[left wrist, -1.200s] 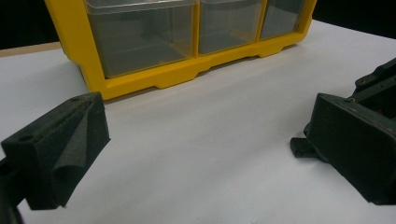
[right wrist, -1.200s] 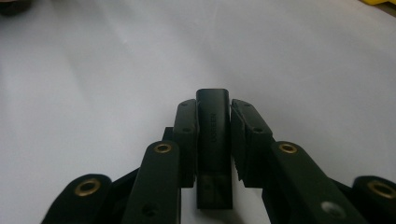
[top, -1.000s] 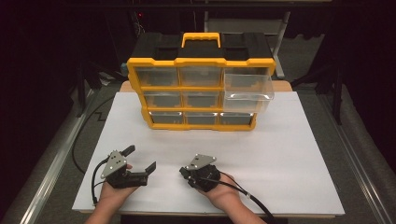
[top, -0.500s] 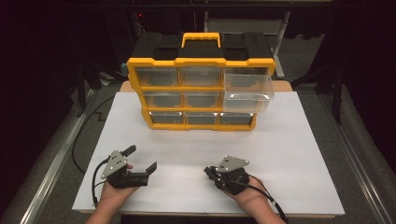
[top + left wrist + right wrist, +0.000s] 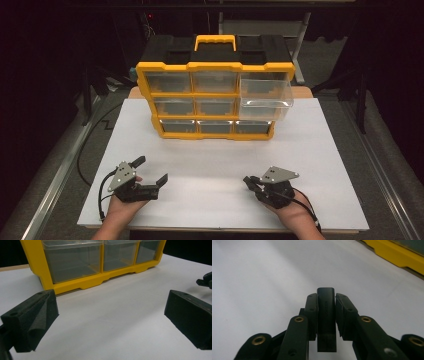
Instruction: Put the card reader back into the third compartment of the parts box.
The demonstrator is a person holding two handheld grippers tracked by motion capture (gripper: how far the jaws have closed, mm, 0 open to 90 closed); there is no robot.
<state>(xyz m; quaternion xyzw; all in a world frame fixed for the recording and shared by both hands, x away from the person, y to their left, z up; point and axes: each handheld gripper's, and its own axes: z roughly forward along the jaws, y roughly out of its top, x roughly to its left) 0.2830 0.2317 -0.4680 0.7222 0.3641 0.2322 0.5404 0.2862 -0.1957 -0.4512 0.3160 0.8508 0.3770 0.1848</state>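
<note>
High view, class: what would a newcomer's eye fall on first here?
The yellow drawer cabinet at the back of the white table, with its top right clear drawer pulled out. Nearer, the right gripper clamps a small black block, while the left gripper is open.

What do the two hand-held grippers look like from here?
Both are black. The left hand-held gripper and the right hand-held gripper each carry a grey three-cornered plate on top and trail a black cable. The left one's fingertips are chunky, matte foam-like wedges. The forearms are bare, with no sleeves in view.
</note>
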